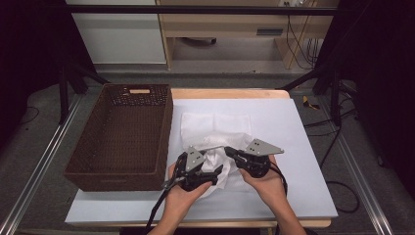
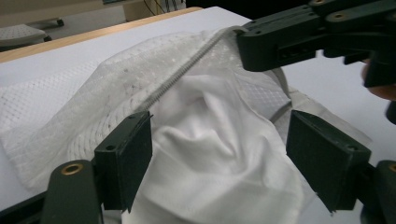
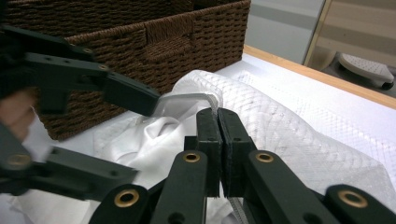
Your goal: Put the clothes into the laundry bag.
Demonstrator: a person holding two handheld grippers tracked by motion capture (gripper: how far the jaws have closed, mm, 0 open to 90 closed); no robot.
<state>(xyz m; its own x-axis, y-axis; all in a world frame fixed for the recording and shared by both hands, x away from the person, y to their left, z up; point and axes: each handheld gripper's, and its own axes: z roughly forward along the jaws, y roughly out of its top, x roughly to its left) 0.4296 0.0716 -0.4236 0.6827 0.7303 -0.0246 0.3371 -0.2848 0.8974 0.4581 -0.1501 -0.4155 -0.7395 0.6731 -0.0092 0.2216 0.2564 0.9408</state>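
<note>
A white mesh laundry bag lies on the white mat, its mouth toward me. My right gripper is shut on the bag's zipper edge and holds it lifted, so the mouth gapes. A crumpled white cloth sits in that opening. My left gripper is open, with one jaw on either side of the cloth and neither pad clearly pressing on it. In the high view the left gripper and the right gripper meet at the bag's near end.
A brown wicker basket stands just left of the bag, its wall close behind the left gripper. The white mat reaches to the right and toward the near table edge. Cables trail from both grippers toward me.
</note>
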